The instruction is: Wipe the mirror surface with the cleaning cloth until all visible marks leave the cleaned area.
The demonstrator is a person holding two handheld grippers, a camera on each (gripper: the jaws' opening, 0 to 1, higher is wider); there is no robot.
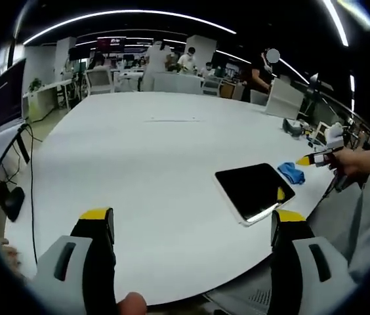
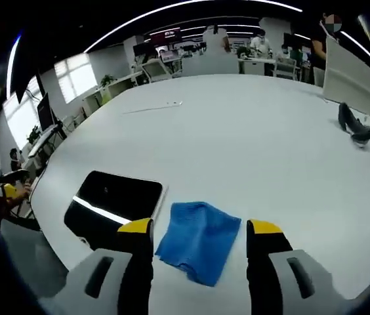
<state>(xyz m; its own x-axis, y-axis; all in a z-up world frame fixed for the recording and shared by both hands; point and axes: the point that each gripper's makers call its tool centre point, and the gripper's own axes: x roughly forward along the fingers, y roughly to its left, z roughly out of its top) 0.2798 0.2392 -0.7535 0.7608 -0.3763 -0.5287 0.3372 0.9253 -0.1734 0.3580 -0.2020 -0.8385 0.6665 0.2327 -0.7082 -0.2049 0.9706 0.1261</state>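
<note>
A dark rectangular mirror (image 1: 254, 189) with a pale frame lies flat on the white table (image 1: 152, 157), ahead and to the right of my open left gripper (image 1: 191, 223). A blue cleaning cloth (image 1: 291, 172) lies just beyond the mirror's far corner. The right gripper (image 1: 317, 158) comes in from the right, near the cloth. In the right gripper view the blue cloth (image 2: 199, 240) lies crumpled on the table directly ahead of my open right gripper (image 2: 200, 228), between its yellow-tipped jaws and apart from them. The mirror (image 2: 114, 202) lies just left of the cloth.
A dark object (image 2: 355, 125) and small items sit at the table's far right. A thin pale strip (image 2: 152, 106) lies far across the table. A monitor (image 1: 4, 98) with cables stands at the left. People and desks fill the room behind.
</note>
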